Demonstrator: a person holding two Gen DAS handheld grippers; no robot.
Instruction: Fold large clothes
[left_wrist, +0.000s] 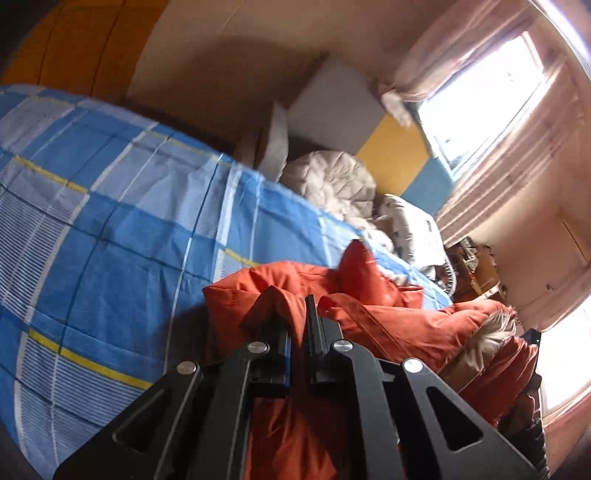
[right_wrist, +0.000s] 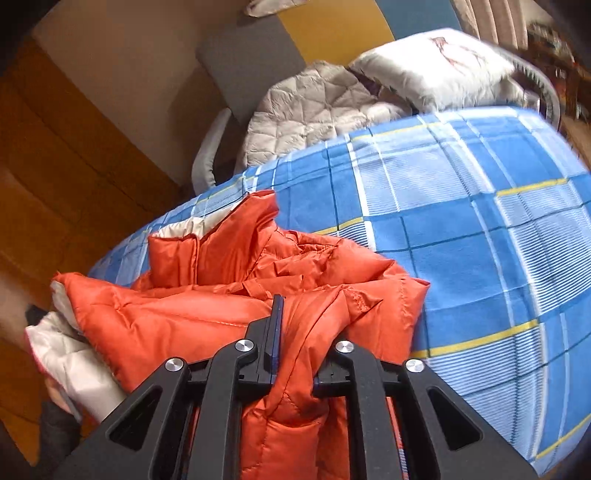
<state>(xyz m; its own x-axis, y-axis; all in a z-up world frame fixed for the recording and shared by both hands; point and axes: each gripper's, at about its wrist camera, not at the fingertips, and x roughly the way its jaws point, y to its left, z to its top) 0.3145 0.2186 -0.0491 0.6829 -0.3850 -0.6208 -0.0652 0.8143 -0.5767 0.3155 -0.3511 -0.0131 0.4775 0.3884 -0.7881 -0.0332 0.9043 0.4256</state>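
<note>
A: Starting at the left, what is the left gripper (left_wrist: 299, 321) doing?

B: Its jaws are sitting nearly closed, pinching a fold of the orange jacket (left_wrist: 388, 321). The fabric is bunching up over the left finger and running down between both.

A: And where is the jacket lying?

B: It is lying crumpled on the blue checked bedspread (left_wrist: 110, 229), at the near edge of the bed. Its fur-trimmed hood (left_wrist: 491, 332) is showing at the right end of the jacket in the left wrist view.

A: What is sitting beyond the jacket?

B: At the far end of the bedspread a beige quilted blanket (left_wrist: 332, 181) is lying in a heap, with a white pillow (left_wrist: 410, 225) just right of it. A window (left_wrist: 476, 99) with pink curtains (left_wrist: 517, 177) is glowing further right.

A: Now the right gripper (right_wrist: 295, 332)?

B: It is gripping the jacket (right_wrist: 221, 295) too. A thick padded fold is filling the gap between its jaws, which are standing a little wider than the left pair. The right finger is hiding under the cloth.

A: Anything else there?

B: The jacket's pale lining (right_wrist: 77, 358) is showing at its left side, hanging off the bedspread (right_wrist: 480, 240) over a wooden floor (right_wrist: 55, 166).
</note>
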